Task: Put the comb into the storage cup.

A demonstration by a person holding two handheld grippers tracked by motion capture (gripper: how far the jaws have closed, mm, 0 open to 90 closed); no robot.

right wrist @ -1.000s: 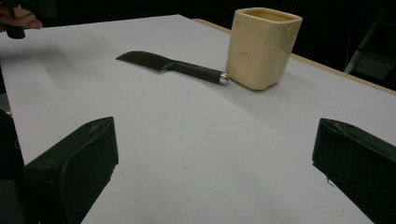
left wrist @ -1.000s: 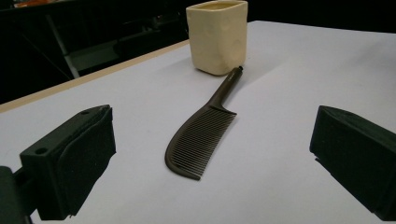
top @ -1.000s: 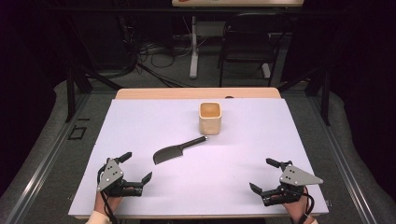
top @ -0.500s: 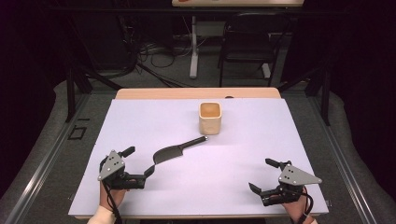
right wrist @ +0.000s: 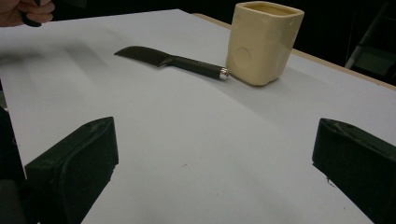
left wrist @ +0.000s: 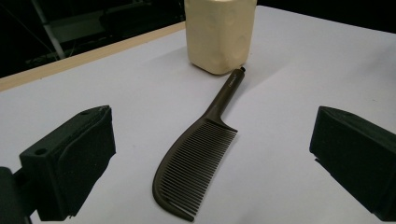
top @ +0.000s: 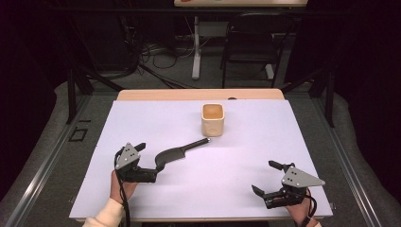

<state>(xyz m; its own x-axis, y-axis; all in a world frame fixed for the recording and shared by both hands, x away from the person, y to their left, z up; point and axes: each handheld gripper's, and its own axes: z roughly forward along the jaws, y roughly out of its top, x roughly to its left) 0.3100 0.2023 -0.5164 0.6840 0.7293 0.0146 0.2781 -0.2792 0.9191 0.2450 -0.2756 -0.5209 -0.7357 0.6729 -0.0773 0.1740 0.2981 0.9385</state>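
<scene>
White table [top: 246,165], cream cup [top: 212,119] with nothing visible inside, dark comb [top: 177,152] beside it, both grippers' fingers wide.

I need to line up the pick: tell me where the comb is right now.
In the high view the comb lies flat on the white table, left of centre, its toothed end just ahead of the open left hand-held gripper, its handle tip near the cream cup.

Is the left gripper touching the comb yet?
Apart. The left gripper view shows the comb lying flat between the left gripper's open jaws, with bare table on both sides.
</scene>
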